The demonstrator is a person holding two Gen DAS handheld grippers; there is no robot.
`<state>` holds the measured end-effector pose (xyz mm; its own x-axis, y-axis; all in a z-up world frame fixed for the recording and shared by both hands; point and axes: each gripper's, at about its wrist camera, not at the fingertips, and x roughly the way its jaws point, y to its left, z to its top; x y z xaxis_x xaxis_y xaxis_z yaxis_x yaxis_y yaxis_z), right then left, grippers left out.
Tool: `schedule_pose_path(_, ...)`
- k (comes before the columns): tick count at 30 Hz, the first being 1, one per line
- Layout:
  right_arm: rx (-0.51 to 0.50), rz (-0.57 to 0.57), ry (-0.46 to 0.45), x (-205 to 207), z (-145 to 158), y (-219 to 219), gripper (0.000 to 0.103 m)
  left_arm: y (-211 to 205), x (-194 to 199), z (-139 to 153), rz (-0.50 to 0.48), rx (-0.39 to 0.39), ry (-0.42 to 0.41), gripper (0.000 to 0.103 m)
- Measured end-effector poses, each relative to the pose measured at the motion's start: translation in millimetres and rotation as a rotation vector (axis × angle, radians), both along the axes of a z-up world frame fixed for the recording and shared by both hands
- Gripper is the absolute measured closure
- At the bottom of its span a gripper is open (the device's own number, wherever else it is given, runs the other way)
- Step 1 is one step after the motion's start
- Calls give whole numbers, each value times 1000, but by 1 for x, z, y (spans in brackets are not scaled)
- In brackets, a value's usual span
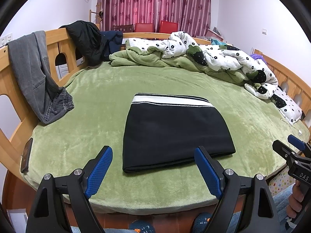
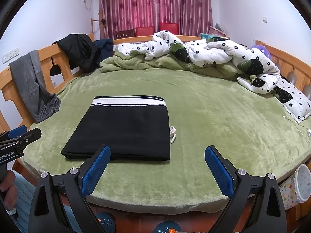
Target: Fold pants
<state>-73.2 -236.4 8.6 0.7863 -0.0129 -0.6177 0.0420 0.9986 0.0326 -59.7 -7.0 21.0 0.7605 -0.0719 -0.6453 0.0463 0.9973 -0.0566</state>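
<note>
Left tongs [image 1: 153,167] gape wide, blue pads [image 1: 99,171] apart, gripping nothing, poised at the near edge of the bed [image 1: 81,128]. Right tongs [image 2: 157,167] likewise spread open and empty, over the bed's near edge.

Pants [image 1: 175,132] lie folded into a flat black rectangle on the green blanket, white striped waistband [image 1: 171,101] at the 12 o'clock side, fold edge at 6 o'clock. In the left view the right pad overlaps the pants' near right corner; contact cannot be told. In the right view the pants [image 2: 124,130] sit toward 10 o'clock of the tongs, left pad in front of the near edge. White drawstring ends [image 2: 172,134] poke out at the pants' 3 o'clock side.

Grey jeans [image 1: 37,73] hang over the wooden rail at 9 o'clock. Black jacket [image 1: 85,38] drapes the rail at 11 o'clock. Flowered quilt [image 1: 223,58] is heaped from 12 to 3 o'clock. Phone [image 1: 26,155] lies at the bed's left edge, well apart from the pants.
</note>
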Motion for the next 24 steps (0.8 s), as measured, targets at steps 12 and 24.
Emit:
schedule_pose_path(12,-1,-11,8,3,-4,-4,6,4,0,-2,-3,-5,-2,18)
schedule_pose_path(24,-2,-12,6,2,-4,-4,6,4,1,-2,-2,-4,-1,18)
